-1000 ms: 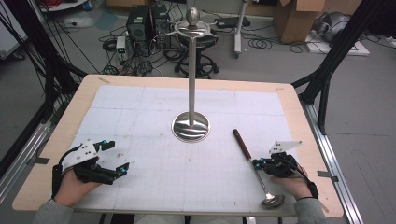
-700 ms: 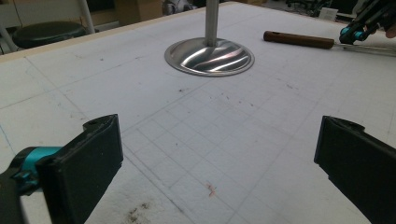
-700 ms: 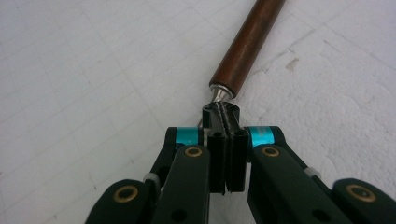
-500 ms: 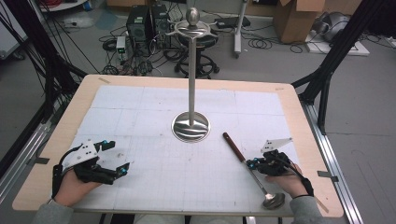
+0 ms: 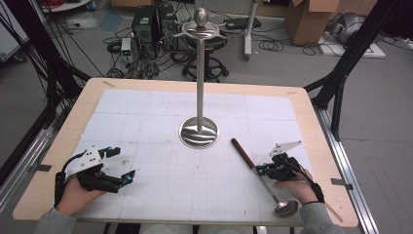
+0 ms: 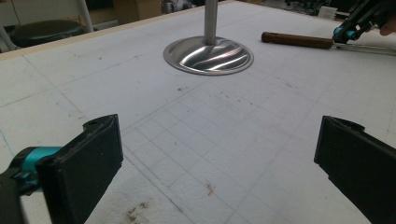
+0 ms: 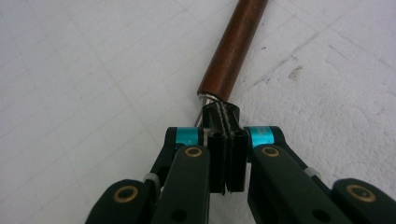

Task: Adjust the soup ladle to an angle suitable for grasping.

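Right gripper [image 5: 261, 169] clamps one ladle [image 5: 263, 178] (wooden-handled); left gripper [image 5: 127, 170] gapes empty near one stand [image 5: 199, 132].

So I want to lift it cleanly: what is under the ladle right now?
The ladle lies on the white gridded mat, its bowl near the table's front edge. The right gripper is shut on its metal shaft, hiding the mat beneath the jaws.

Black tongs [image 7: 224, 154] with teal bands, brass screws.

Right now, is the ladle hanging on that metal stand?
No, the ladle lies flat on the table beside the stand, pinched by the right gripper.
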The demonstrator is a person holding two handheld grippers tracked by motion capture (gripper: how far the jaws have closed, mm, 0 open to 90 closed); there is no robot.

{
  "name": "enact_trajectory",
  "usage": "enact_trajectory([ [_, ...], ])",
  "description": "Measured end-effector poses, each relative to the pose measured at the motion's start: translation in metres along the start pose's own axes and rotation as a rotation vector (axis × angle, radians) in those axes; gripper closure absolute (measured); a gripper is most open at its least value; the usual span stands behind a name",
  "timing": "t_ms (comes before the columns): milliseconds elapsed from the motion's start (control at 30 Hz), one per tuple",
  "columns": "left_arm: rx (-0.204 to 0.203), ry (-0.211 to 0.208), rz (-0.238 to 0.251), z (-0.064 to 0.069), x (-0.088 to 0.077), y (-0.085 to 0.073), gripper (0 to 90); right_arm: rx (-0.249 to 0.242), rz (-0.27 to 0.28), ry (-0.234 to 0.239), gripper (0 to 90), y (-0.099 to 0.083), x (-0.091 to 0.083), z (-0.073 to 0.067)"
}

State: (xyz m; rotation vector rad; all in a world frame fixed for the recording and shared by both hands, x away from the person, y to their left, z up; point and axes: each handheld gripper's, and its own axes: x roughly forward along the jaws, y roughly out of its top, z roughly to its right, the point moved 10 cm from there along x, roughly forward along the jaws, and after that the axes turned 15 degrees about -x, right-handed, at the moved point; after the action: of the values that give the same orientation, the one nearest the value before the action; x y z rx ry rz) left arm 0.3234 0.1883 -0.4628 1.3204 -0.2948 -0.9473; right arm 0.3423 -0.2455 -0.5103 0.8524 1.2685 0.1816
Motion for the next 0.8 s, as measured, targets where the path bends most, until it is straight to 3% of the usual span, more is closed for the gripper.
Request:
enact_trajectory([
  [467, 0.0, 0.001, -0.005, 0.0, 0.0, -0.001, 1.7, 0.019, -0.011, -0.017, 89.9, 0.007, 0.006, 0.006],
  [633, 0.002, 0.0, -0.007, 0.0, 0.001, -0.001, 1.7, -0.007, -0.016, -0.014, 89.9, 0.012, 0.01, 0.006],
  [800, 0.002, -0.001, -0.008, 0.0, 0.001, -0.001, 1.7, -0.04, -0.031, 0.019, 89.9, 0.021, 0.017, -0.001],
])
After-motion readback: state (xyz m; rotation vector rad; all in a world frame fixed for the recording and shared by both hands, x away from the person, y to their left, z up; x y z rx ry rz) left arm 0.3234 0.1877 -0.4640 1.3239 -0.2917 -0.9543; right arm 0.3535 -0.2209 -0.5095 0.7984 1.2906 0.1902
